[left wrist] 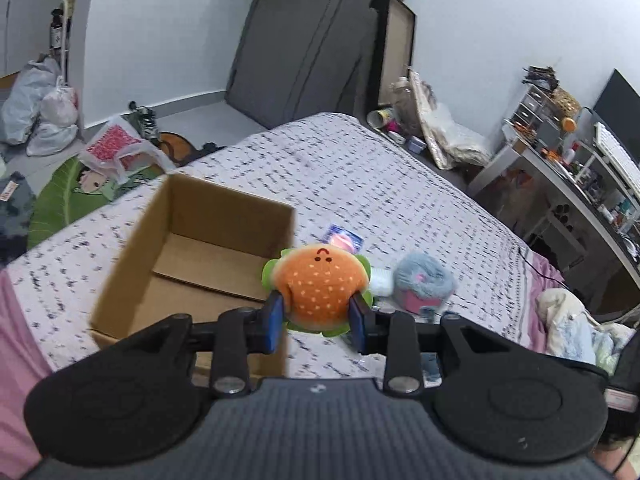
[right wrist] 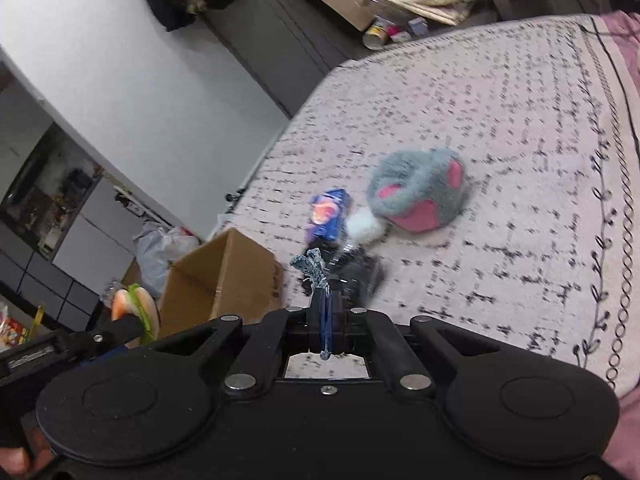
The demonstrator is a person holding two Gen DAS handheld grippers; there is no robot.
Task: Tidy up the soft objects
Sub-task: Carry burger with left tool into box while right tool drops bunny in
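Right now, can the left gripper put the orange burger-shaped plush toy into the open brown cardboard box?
Probably yes. The left gripper holds the orange burger-shaped plush toy just beside the open brown cardboard box, whose top is open, and nothing lies between them.

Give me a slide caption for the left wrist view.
Left hand-held gripper holds burger plush beside open cardboard box on bed.

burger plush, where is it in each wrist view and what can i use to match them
Left wrist view: the burger plush sits at centre, pinched in the left claw, just right of the cardboard box.
Right wrist view: the burger plush shows edge-on at the lower left, left of the box.
Shared landmark: the box on the bed.
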